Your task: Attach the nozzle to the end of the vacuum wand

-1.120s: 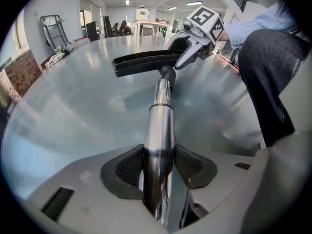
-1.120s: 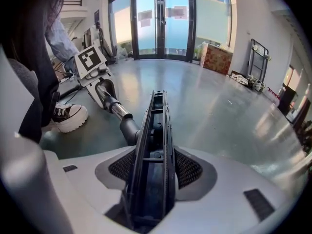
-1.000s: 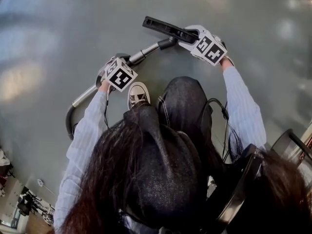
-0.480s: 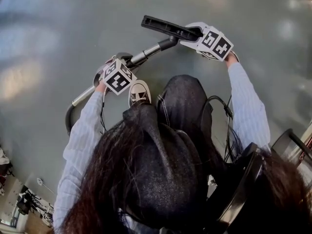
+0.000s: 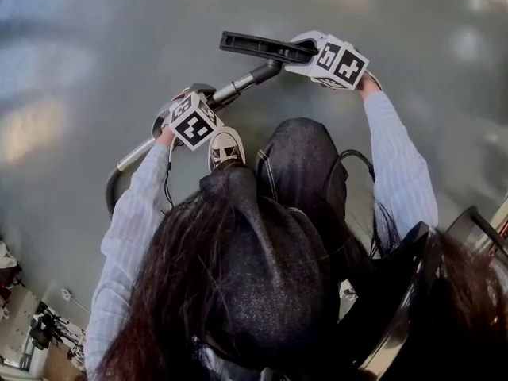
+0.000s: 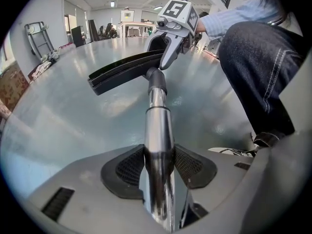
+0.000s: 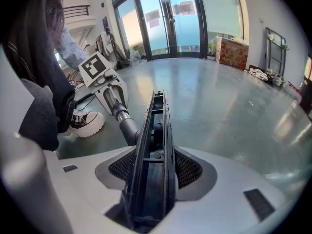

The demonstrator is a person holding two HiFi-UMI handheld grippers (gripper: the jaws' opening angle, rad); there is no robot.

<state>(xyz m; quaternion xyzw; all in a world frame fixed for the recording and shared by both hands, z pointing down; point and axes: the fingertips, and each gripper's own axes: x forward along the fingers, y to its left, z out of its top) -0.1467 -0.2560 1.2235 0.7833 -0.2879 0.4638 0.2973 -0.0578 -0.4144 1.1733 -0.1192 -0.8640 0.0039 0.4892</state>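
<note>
One nozzle (image 5: 258,46) runs sideways across the slanting wand (image 5: 238,88) tip.

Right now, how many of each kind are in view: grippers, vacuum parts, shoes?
Grippers: 2 (left gripper, right gripper)
Wand: 1
Nozzle: 1
Shoe: 1
Total: 5

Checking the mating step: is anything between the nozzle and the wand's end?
Nothing visible. The nozzle, clamped in the right gripper, already meets the black end of the wand, which the left gripper grips. Whether it is fully seated cannot be told.
</note>
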